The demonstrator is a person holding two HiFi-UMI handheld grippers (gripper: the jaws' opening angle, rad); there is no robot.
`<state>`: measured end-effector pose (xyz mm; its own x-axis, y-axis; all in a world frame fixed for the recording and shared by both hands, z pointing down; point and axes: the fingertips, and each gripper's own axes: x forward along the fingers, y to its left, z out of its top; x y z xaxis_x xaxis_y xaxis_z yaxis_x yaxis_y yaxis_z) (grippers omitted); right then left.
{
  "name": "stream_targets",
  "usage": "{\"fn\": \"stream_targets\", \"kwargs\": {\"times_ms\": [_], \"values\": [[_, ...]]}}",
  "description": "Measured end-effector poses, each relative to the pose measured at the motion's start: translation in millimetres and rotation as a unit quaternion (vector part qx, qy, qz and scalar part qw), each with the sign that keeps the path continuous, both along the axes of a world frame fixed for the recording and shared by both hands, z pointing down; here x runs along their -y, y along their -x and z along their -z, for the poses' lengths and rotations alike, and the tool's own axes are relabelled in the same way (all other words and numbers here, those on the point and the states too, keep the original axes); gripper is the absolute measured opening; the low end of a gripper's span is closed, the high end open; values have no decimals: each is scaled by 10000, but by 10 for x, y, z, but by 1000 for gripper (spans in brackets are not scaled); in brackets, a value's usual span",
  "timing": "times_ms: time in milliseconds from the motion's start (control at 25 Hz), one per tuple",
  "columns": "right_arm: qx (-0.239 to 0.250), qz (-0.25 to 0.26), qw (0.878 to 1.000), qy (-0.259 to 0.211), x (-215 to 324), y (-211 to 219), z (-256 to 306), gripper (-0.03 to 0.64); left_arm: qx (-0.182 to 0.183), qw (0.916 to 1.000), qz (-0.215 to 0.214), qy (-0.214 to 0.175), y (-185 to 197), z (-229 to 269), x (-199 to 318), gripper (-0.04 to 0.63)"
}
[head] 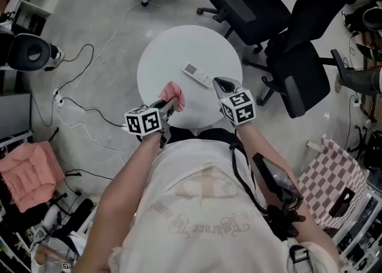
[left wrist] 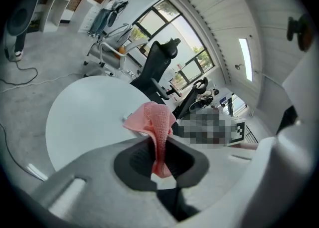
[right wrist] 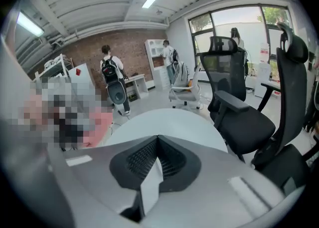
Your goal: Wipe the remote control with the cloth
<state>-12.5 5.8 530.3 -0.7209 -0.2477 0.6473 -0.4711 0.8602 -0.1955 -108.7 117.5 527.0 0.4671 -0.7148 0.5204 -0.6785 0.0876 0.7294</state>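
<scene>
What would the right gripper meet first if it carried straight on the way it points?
Probably the bare top of the round table. The right gripper, jaws shut and empty, aims down just beside the remote control, not at it. Depth is unclear.

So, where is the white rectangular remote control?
Head view: the remote control lies on the round white table, right of the pink cloth, just beyond the right gripper.

A round white table [head: 161, 45] stands on a grey floor [head: 95, 15] among black office chairs [head: 253, 9], loose cables [head: 89, 109], checkered fabric [head: 334, 179] and a pink heap [head: 30, 173].
</scene>
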Motion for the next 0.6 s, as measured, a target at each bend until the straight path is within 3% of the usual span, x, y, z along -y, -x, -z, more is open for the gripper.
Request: {"fn": "stream_targets", "kwargs": {"times_ms": [320, 600], "values": [[626, -454, 9964, -361, -220, -255, 565, 6, 686, 9923, -685, -771, -4, 282, -82, 26], [735, -845, 9930, -381, -391, -338, 641, 6, 658, 9894, -903, -927, 68, 314, -131, 27]]}}
